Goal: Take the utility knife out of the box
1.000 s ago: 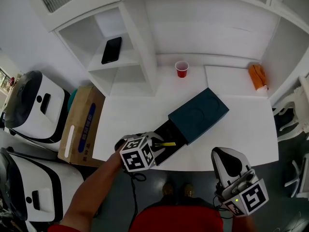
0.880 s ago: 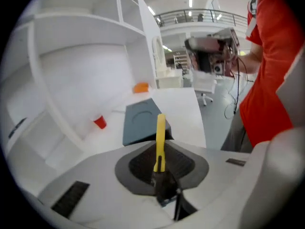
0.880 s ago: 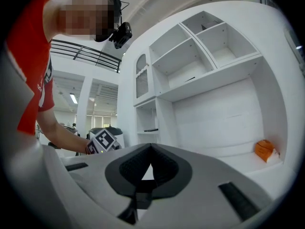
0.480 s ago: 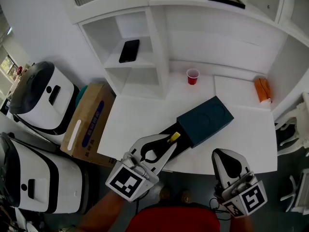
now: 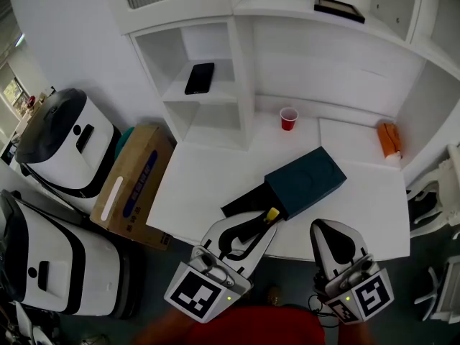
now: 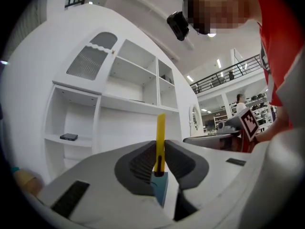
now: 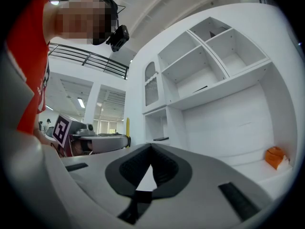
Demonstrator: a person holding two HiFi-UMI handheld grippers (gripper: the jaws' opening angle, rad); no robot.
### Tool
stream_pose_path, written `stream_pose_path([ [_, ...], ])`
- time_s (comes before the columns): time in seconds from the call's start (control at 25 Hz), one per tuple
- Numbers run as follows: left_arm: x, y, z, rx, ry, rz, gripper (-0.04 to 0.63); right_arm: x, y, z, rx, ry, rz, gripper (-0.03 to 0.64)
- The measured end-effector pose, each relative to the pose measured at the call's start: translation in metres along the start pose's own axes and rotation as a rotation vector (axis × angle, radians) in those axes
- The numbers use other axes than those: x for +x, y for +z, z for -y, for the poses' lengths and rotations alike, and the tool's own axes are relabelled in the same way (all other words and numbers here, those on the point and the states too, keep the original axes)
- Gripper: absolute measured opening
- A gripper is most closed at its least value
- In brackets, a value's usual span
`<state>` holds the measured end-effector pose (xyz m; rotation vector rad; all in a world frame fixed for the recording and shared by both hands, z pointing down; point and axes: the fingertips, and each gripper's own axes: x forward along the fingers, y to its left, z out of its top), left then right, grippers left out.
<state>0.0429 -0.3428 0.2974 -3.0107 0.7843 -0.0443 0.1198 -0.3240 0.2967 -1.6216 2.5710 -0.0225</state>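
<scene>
Left gripper view is showing the left gripper (image 6: 160, 150) clamping the yellow utility knife (image 6: 161, 132), outside the teal box (image 5: 305, 178) whose black tray (image 5: 239, 204) is jutting toward the worktop's (image 5: 194, 185) near edge. The right gripper (image 7: 151, 149) is pressing its jaws together.

Reads bright and even, lit by white light from overhead. Leaves only faint grey shadows inside the shelves (image 5: 194, 85). Bends straight edges and blackens the corners in both gripper views. Flares at the ceiling lights (image 6: 219, 62). Renders the utility knife (image 6: 160, 137) sharp; smears the red shirt (image 5: 266, 329).
</scene>
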Motion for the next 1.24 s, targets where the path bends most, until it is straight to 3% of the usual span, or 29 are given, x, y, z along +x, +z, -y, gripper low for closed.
stream_pose_path([
  [1.24, -0.001, -0.001, 0.009, -0.028, -0.016, 0.005, 0.100, -0.013, 0.003, -0.009, -0.028, -0.014, -0.019, 0.005],
])
